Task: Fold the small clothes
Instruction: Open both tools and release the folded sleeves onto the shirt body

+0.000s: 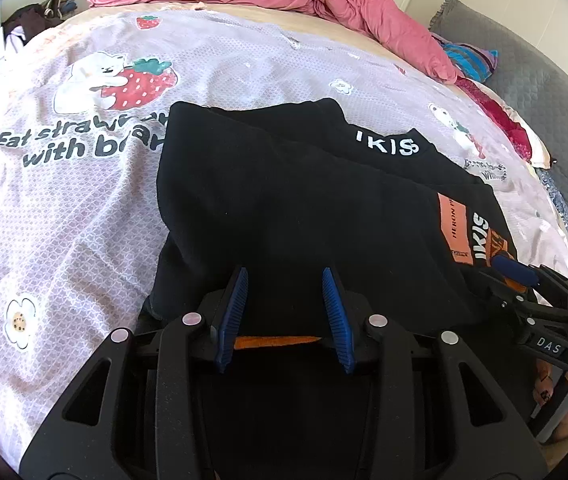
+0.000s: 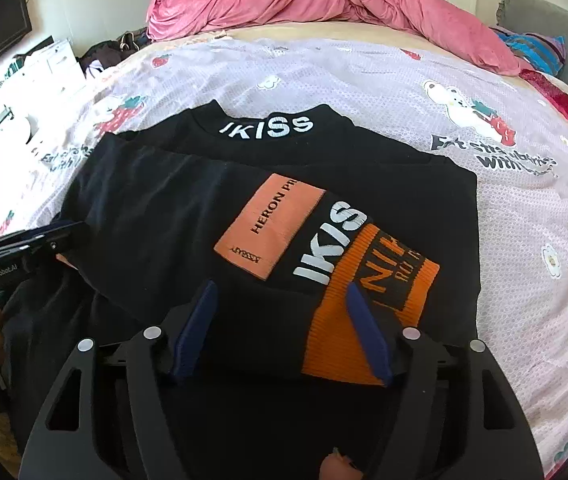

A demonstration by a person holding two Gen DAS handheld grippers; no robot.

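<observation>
A black sweatshirt (image 1: 284, 200) with white "IKISS" lettering, an orange patch and an orange ribbed cuff lies partly folded on the bed; it also shows in the right wrist view (image 2: 188, 208). My left gripper (image 1: 285, 280) is open, its blue fingers over the near left edge of the sweatshirt, with black cloth between them. My right gripper (image 2: 280, 292) is open over the near edge, its right finger on the orange cuff (image 2: 363, 312). Each gripper shows at the edge of the other's view: the right gripper in the left wrist view (image 1: 515, 272), the left gripper in the right wrist view (image 2: 44, 236).
The bed has a pale printed sheet (image 1: 84, 220) with strawberries and bears. A crumpled pink duvet (image 2: 303, 0) lies at the far end. A grey cushion (image 1: 531, 80) and striped cloth (image 1: 471, 60) are at the right. Clutter and boxes (image 2: 24, 76) stand at the left.
</observation>
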